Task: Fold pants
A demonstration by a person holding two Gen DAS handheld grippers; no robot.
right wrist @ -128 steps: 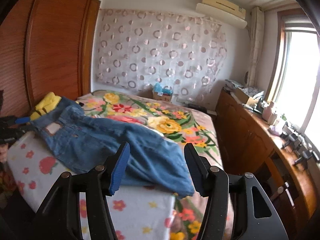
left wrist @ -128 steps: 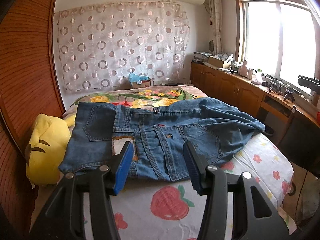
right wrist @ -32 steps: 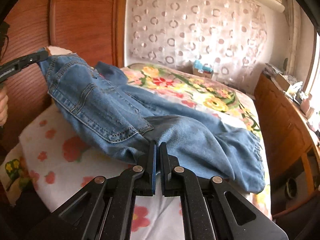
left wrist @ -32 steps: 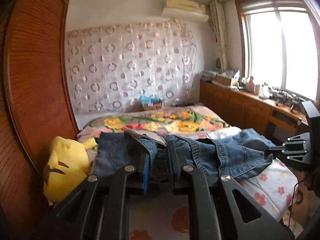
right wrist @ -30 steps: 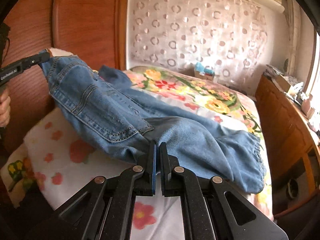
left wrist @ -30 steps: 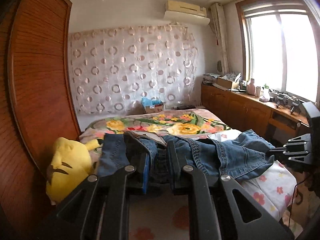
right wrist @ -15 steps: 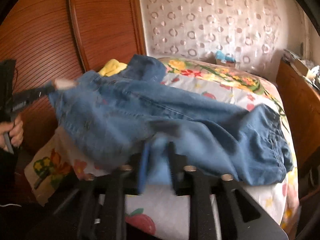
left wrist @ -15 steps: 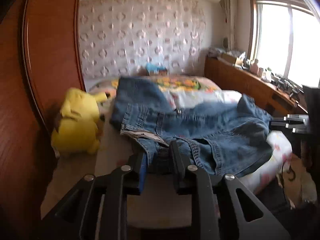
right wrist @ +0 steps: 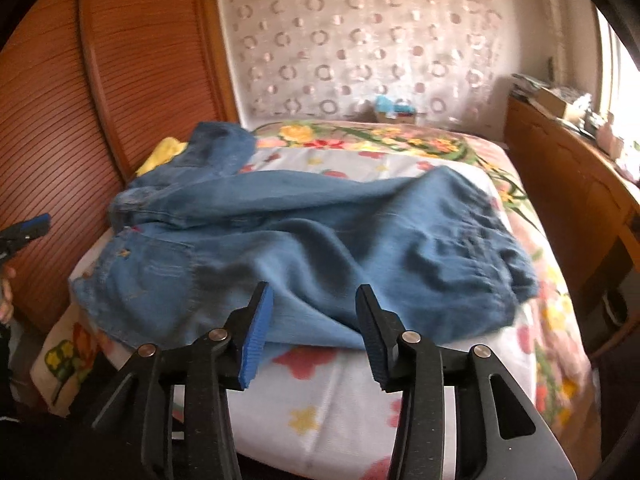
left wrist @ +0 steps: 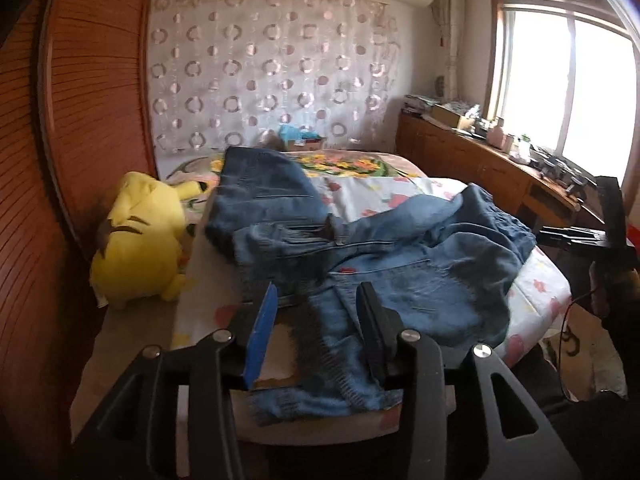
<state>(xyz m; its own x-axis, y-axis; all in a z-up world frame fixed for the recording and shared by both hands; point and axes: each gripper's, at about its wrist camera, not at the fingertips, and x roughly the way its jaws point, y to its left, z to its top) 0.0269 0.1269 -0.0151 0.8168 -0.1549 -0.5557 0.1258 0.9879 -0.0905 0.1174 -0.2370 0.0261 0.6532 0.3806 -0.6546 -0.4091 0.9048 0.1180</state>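
The blue jeans (left wrist: pixel 400 264) lie loosely spread across the bed, one leg thrown back toward the wall. My left gripper (left wrist: pixel 316 296) hovers at the near edge with its jaws opening. A slack strip of waistband runs between the fingers, and the blue pad (left wrist: pixel 260 328) stands clear of the cloth. In the right wrist view the jeans (right wrist: pixel 320 232) cover the middle of the bed. My right gripper (right wrist: pixel 312 292) sits at their near hem, jaws opening, with the pads off the denim.
A yellow plush toy (left wrist: pixel 136 240) rests against the ribbed wooden panel (left wrist: pixel 80 120) on the left. The bed (right wrist: pixel 328 408) has a flowered sheet. A wooden cabinet (left wrist: pixel 480 168) with clutter runs under the window. A hand (right wrist: pixel 6 304) shows at the left edge.
Both grippers were shut on the jeans and held them up. Both have since opened, and the jeans have dropped onto the bed. The left gripper came down and toward the bed's near edge.
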